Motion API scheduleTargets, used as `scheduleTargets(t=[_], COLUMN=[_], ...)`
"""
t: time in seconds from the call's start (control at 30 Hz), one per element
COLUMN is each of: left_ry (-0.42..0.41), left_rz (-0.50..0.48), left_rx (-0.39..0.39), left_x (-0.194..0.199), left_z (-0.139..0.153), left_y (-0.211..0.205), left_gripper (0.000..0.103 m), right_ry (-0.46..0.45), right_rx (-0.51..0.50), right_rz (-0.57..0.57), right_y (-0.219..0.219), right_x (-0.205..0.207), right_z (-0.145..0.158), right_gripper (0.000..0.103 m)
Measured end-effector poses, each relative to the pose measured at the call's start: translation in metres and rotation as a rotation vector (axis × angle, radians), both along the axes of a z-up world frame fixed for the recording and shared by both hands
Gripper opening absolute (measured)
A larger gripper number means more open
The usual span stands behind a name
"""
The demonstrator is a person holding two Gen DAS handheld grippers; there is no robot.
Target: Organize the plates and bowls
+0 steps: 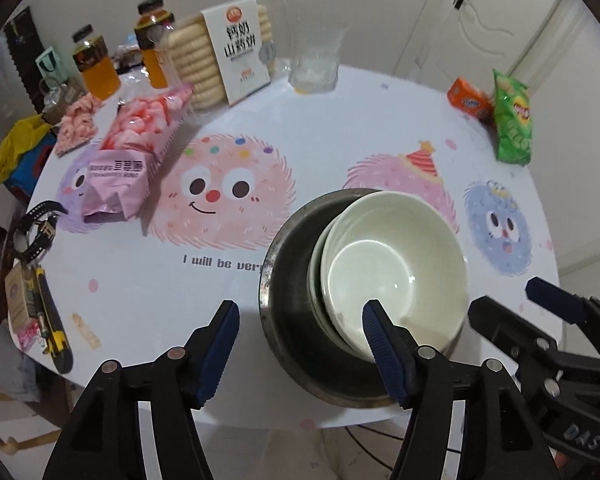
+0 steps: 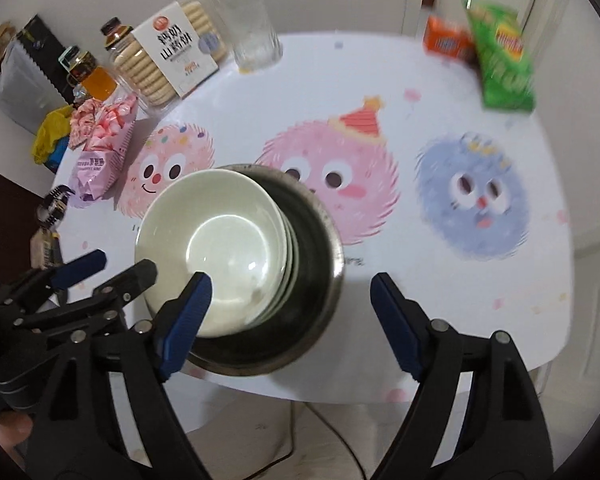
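1. Left wrist view: the left gripper (image 1: 300, 348) hangs wide open and empty above the table (image 1: 340, 120); the white bowls (image 1: 392, 268) sit nested, tilted, inside the metal basin (image 1: 288, 304).
2. Right wrist view: the right gripper (image 2: 290, 320) too gapes empty over that stack (image 2: 220, 240). Stacking looks done; no other dishes show.

Bowls (image 1: 396, 268), nested and tilted, rest in a pot (image 1: 296, 320) near the front edge of the tabletop (image 1: 340, 128). Far left: two bottles (image 1: 96, 64), a biscuit box (image 1: 236, 52) to their right, candy bags (image 1: 140, 148) before them. A glass (image 1: 316, 60) stands behind at centre. A chip bag (image 1: 512, 120) and a packet (image 1: 468, 96) just left of it lie far right. A knife (image 1: 52, 320) lies at the left edge.
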State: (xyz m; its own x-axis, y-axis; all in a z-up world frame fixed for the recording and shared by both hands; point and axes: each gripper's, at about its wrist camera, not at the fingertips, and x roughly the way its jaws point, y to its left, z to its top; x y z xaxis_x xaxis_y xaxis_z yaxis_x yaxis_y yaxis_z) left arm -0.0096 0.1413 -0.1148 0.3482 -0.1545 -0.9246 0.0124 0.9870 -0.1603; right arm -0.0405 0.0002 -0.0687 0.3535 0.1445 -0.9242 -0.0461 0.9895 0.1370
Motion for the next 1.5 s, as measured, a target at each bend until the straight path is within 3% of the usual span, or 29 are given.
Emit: scheduleTargets(t=[0.07, 0.17, 0.23, 0.3, 0.67, 0.97, 1.5], left_ry=[-0.004, -0.008, -0.013, -0.001, -0.04, -0.1, -0.077], left_rz=[0.014, 0.049, 0.068, 0.096, 0.108, 0.076, 0.068], left_rx=[-0.019, 0.007, 0.004, 0.001, -0.014, 0.117, 0.119], left_x=[-0.007, -0.016, -0.023, -0.03, -0.065, -0.07, -0.065], left_z=[0.004, 0.007, 0.009, 0.008, 0.022, 0.028, 0.023], left_y=[0.003, 0.008, 0.011, 0.015, 0.014, -0.001, -0.004], left_gripper=[0.071, 0.088, 0.09, 0.103, 0.103, 0.103, 0.103], right_ry=[-0.023, -0.042, -0.036, -0.044, -0.088, -0.076, -0.088], right_rx=[0.013, 0.012, -0.005, -0.024, 0.0, -0.041, -0.07], right_rz=[0.006, -0.009, -0.019, -0.024, -0.027, -0.048, -0.066], right_y=[0.002, 0.002, 0.001, 0.001, -0.007, -0.012, -0.014], right_x=[-0.008, -0.017, -0.022, -0.026, -0.056, -0.061, -0.061], right_z=[0.007, 0.013, 0.013, 0.016, 0.029, 0.028, 0.027], right_gripper=[0.082, 0.084, 0.095, 0.101, 0.102, 0.102, 0.102])
